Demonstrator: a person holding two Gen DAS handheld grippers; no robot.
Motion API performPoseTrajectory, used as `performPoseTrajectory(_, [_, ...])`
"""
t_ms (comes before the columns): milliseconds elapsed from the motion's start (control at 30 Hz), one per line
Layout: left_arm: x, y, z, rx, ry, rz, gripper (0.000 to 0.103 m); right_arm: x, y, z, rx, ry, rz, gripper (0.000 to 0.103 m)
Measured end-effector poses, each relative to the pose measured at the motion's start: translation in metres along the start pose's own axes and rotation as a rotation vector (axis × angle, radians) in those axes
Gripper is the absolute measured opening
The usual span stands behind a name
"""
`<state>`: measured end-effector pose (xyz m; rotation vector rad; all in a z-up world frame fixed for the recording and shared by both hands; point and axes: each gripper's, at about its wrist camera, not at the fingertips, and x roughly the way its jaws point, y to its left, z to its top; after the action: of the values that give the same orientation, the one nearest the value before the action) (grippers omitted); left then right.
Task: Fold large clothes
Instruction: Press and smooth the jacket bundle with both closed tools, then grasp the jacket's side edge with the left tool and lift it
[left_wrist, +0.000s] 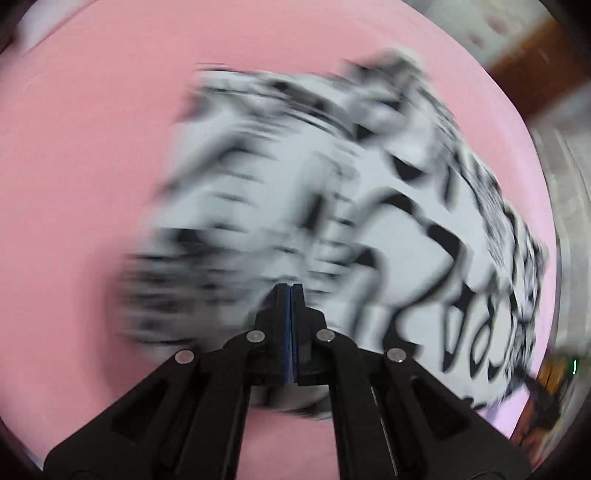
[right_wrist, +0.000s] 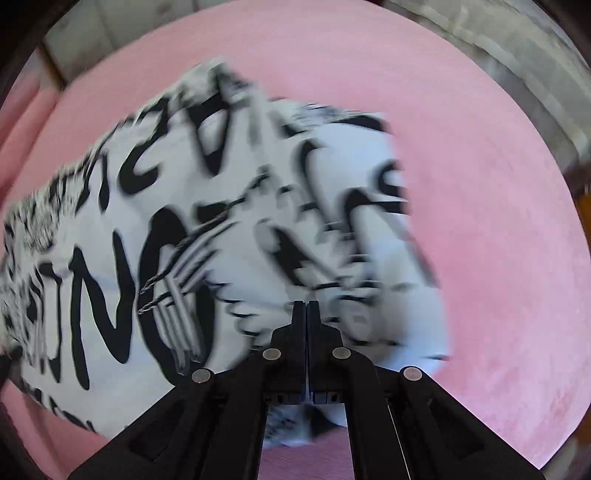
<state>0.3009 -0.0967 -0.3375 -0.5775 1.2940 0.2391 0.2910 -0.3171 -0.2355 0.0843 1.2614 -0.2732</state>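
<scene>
A white garment with bold black lettering (left_wrist: 388, 221) lies bunched on a pink surface (left_wrist: 81, 184). It is strongly motion-blurred, most of all close to the tips. My left gripper (left_wrist: 290, 286) points steeply down over the garment's near edge. Its jaws are shut, blue pads together, and no fabric shows between them. The right wrist view shows the same garment (right_wrist: 110, 258), with large letters to the left and a crumpled part to the right. My right gripper (right_wrist: 306, 302) is shut above that near edge. Whether either tip touches the cloth is unclear.
The pink surface (right_wrist: 498, 221) spreads wide on all sides of the garment. Beyond its far edge are a pale wall or floor (right_wrist: 498, 44) and a brown wooden piece (left_wrist: 528, 70). Dark and orange clutter (left_wrist: 546, 387) sits past the right edge.
</scene>
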Motion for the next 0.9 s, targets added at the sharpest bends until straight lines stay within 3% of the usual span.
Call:
performPoseTrajectory(67, [-0.010,0.022,0.000,-0.108,-0.029,-0.034,0.001,-0.015,-0.004,0.004,0.004,-0.028,-0.056,0.000])
performPoseTrajectory(100, [-0.013,0.026,-0.001,-0.131,-0.033,-0.035,0.001,-0.023,-0.004,0.008,0.031,-0.036,-0.022,0.000])
performPoseTrajectory(233, [-0.019,0.029,-0.013,-0.142,-0.047,0.003,0.001,-0.037,0.026,0.024,0.114,-0.026,0.288,0.000])
performPoseTrajectory(300, [-0.018,0.040,-0.019,-0.201,-0.033,-0.029,0.001,-0.036,0.080,0.026,0.055,-0.023,0.387,0.000])
performPoseTrajectory(400, [-0.023,0.058,-0.026,-0.279,-0.036,-0.082,0.001,-0.036,0.138,0.039,-0.040,-0.004,0.464,0.000])
performPoseTrajectory(533, [-0.038,0.068,-0.034,-0.293,-0.040,-0.081,0.001,-0.023,0.186,0.042,-0.112,0.051,0.469,0.000])
performPoseTrajectory(633, [-0.044,0.074,-0.042,-0.306,-0.028,-0.087,0.001,-0.006,0.214,0.039,-0.120,0.113,0.425,0.000])
performPoseTrajectory(800, [-0.039,0.091,-0.067,-0.383,0.069,-0.126,0.002,0.030,0.231,0.024,-0.130,0.179,0.367,0.000])
performPoseTrajectory(900, [-0.042,0.100,-0.082,-0.406,0.075,-0.167,0.002,0.045,0.236,0.018,-0.156,0.193,0.351,0.000])
